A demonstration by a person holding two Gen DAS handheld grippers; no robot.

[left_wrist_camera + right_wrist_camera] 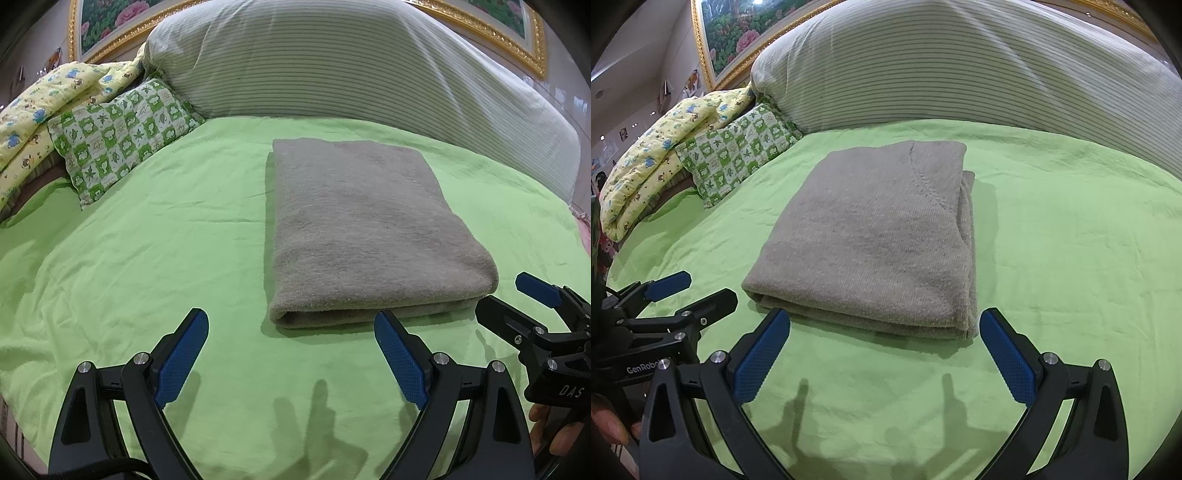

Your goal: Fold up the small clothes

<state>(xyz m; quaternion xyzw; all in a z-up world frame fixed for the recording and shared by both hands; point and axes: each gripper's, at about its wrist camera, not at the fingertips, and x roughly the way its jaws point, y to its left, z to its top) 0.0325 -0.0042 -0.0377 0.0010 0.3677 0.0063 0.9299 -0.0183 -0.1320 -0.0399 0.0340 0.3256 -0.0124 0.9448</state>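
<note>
Your left gripper, black-framed with blue textured pads, fills the bottom of the left wrist view with its jaws spread wide and nothing between them; its right pad sits just in front of the near fold of the garment. At the lower right of that frame you can see your right gripper from the side, jaws parted too, hovering just beside the garment's near right corner.

Upper left in both views lies a yellow quilted blanket with small animal prints, bundled loosely, and just right of it a green-and-white checked pillow with leaf patterns. Both rest on the light green bedsheet that covers the bed.

At frame centre you have the folded grey knitted garment, a flat rectangle lying on the sheet, touched by neither gripper. In the right wrist view it shows a curved seam near its far right corner and stacked layers along its right edge, with your right gripper held wide open just in front of it.

Across the top stretches a large grey-and-white striped pillow, with a gold-framed floral picture behind it.
</note>
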